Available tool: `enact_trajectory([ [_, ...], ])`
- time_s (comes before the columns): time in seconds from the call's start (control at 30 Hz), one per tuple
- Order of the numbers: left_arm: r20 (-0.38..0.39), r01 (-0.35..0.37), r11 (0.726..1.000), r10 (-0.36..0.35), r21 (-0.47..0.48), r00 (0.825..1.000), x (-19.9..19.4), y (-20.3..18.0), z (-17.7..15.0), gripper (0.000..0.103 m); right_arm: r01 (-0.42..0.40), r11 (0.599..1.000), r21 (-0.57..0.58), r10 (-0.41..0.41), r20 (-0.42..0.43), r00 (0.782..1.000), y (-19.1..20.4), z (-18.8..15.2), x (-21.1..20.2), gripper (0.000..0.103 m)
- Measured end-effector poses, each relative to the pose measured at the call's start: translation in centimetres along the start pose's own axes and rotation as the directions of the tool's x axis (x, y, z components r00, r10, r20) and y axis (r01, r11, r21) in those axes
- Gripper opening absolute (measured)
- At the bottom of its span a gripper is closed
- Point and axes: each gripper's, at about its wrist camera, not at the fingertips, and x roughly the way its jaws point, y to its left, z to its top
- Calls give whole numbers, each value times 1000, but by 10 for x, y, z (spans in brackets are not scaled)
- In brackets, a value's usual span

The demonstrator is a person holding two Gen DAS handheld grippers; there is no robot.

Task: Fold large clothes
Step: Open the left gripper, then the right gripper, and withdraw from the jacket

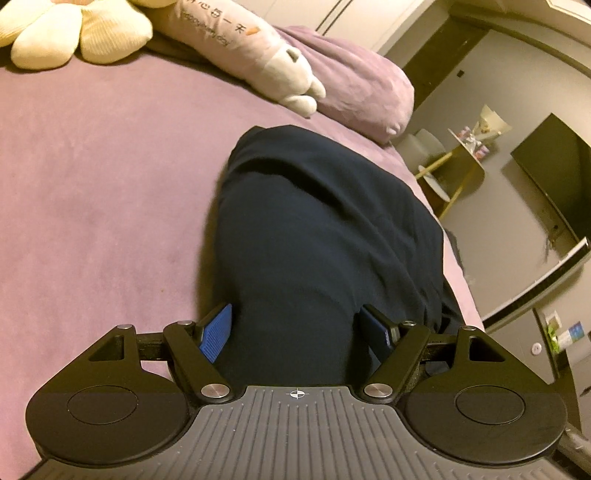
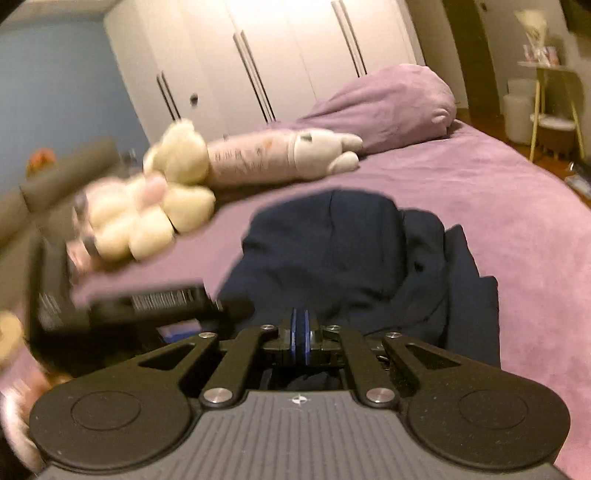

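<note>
A dark navy garment [image 1: 317,229] lies bunched on the purple bed [image 1: 92,192]. My left gripper [image 1: 297,332] is open, its blue pads [image 1: 216,334] set wide on either side of a raised fold of the garment that runs between them. In the right wrist view the same garment [image 2: 332,251] lies in front. My right gripper [image 2: 300,332] is shut, pads pressed together at the garment's near edge; dark cloth shows just behind the pads, but whether any is pinched I cannot tell. The left gripper's body [image 2: 147,299] shows blurred at left.
A cream flower plush [image 1: 55,33] and a long pink plush pillow [image 1: 236,44] lie at the bed's far side, with a purple pillow [image 1: 354,85] beside them. White wardrobes [image 2: 258,55] stand behind. A side table [image 1: 461,162] and TV [image 1: 557,173] stand beyond the bed edge.
</note>
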Motion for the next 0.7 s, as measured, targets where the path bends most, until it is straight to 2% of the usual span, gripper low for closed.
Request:
enact_trajectory([
  [0.07,2,-1,1000,1,6,1000,1,0,-1,79,71,996,-48,-71,-10,997,3,-7,8,3],
  [0.17,10,6,1000,-7,21,1000,3,-3,-4,79,142,989,-44,-144,-33,989,-16,-23,23,0],
  [0.27,35,12,997,-14,75,999,2,-12,-10,81,237,969,-65,-237,-3,971,-36,-52,36,0],
  [0.33,34,-9,995,6,102,999,2,-14,-12,81,213,977,-2,-213,10,977,-44,-51,31,0],
  [0.43,36,1,997,-4,76,999,1,-8,-11,81,165,981,106,-165,-4,986,-51,-32,15,2],
  [0.5,39,9,998,-11,57,999,1,-4,-11,81,127,975,181,-134,26,991,-55,-15,0,11],
  [0.53,39,10,999,-12,53,999,1,-4,-11,81,103,973,206,-113,36,993,-56,-7,-2,24],
  [0.6,41,10,999,-12,53,999,1,-5,-11,82,73,971,227,-83,34,996,-59,12,6,39],
  [0.7,37,12,999,-14,47,999,2,-4,-9,82,105,965,240,-95,-56,994,-67,31,42,40],
])
